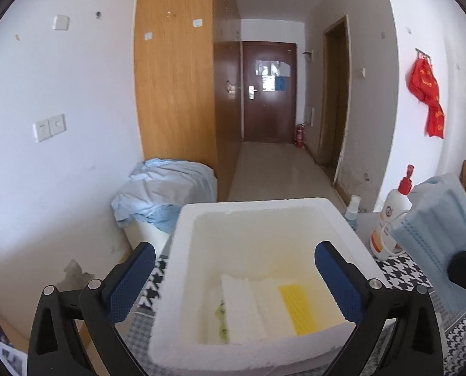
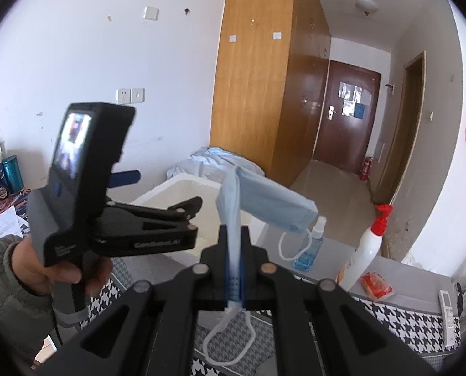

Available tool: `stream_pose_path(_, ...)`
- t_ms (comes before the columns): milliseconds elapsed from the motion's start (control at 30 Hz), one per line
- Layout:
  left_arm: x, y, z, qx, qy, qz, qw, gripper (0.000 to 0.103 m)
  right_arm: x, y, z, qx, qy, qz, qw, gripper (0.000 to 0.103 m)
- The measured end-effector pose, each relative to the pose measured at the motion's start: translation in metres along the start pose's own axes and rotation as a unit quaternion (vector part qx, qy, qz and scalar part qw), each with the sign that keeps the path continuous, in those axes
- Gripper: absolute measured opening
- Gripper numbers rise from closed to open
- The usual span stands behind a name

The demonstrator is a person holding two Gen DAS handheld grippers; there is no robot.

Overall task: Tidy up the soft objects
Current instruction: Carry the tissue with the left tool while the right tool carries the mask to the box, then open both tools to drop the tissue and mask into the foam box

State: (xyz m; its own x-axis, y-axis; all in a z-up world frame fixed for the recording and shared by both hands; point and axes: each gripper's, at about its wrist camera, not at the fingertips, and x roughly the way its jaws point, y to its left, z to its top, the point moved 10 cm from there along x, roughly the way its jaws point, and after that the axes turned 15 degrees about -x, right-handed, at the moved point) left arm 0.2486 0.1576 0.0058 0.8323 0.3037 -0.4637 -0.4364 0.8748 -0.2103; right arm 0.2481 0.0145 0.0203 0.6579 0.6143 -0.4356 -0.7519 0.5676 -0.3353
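A white foam box [image 1: 248,206] stands on the houndstooth tablecloth. Inside it lie folded white cloths [image 1: 251,300] and a yellow sponge [image 1: 298,310]. My left gripper [image 1: 234,282] is open, with its blue pads on either side of the box's near end and nothing between them. In the right wrist view a hand holds the left gripper [image 2: 164,189] over the foam box [image 2: 183,181]. My right gripper [image 2: 234,269] is shut on a light blue face mask [image 2: 273,203], whose white ear loops hang down. The face mask [image 1: 436,235] also shows at the right edge of the left wrist view.
A white lotion bottle with a red pump [image 2: 367,250], a small blue spray bottle [image 2: 311,244], a red packet [image 2: 375,285] and a remote [image 2: 447,313] lie right of the box. A heap of blue cloth [image 1: 167,188] lies behind it, by the wardrobe.
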Motion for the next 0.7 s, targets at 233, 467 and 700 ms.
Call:
stream_pose_path(233,-0.027,0.029,0.007,-0.022,-0.027,0.009,0.9994,0.102,0.005,0.007,0.013,-0.006,-0.007,0.012,1.0,0.007)
stream_pose_path(467,-0.057,0.063,0.017,-0.065,-0.072,0.037,0.9946,0.102,0.017,0.01,0.026,-0.01,-0.008,0.02,1.0,0.007)
stream_pose_path(700,-0.067,0.076,0.015,-0.061,-0.07,0.046,0.9946,0.102,0.027,0.015,0.043,-0.014,-0.017,0.029,0.999,0.007)
